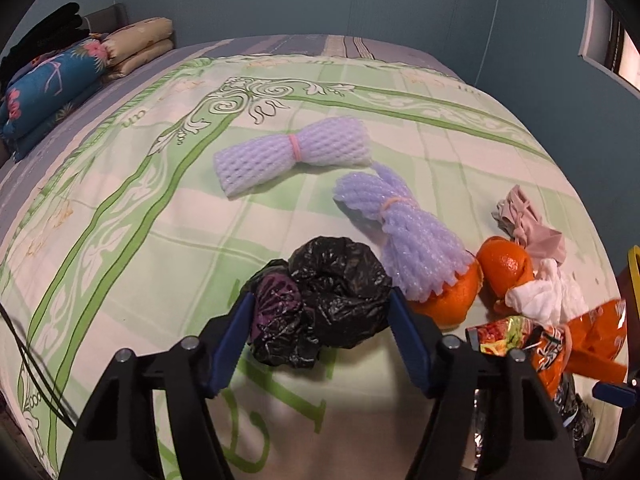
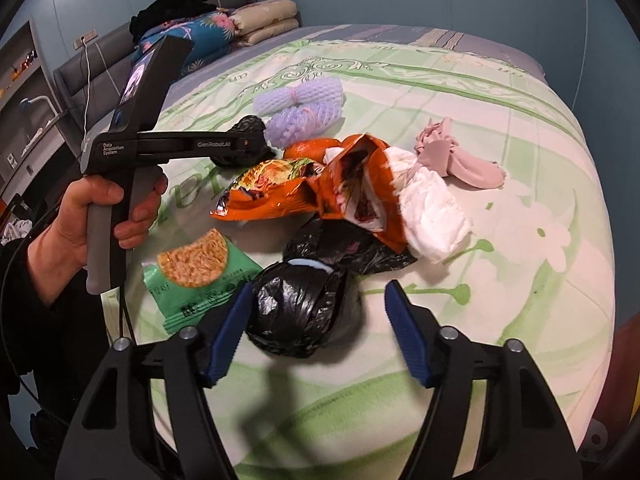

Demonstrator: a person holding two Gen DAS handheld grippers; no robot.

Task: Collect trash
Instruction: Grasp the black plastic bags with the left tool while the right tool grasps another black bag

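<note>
We see the trash heaped on a bed (image 1: 120, 216) with a green-patterned cover, and we place everything by the orange snack wrapper (image 2: 352, 184) in the middle of the heap. The left gripper (image 1: 320, 316) has both blue pads pressed against a crumpled black plastic bag (image 1: 320, 300) that lies left of the wrapper, so it grips that bag at a middling width. The right gripper (image 2: 316, 320) stands on the near side of the wrapper over a second black bag (image 2: 296, 312) knotted into a ball; its left pad touches the ball, its right pad stands clear of it, so the jaws are half-wide and hold nothing. What either bag contains we cannot tell, though something pale blue shows at the ball's top. A green noodle packet (image 2: 196, 276) lies just left of the ball, with a round of dried noodles showing through it. Beyond the wrapper lie orange peels (image 1: 452, 296) and two bundles of lilac foam fruit netting (image 1: 292, 152), each tied with a band. Right of the wrapper lie a white crumpled tissue (image 2: 428, 208) and a pink cloth (image 2: 460, 160). A hand (image 2: 92, 208) grasps the left gripper's handle.
</note>
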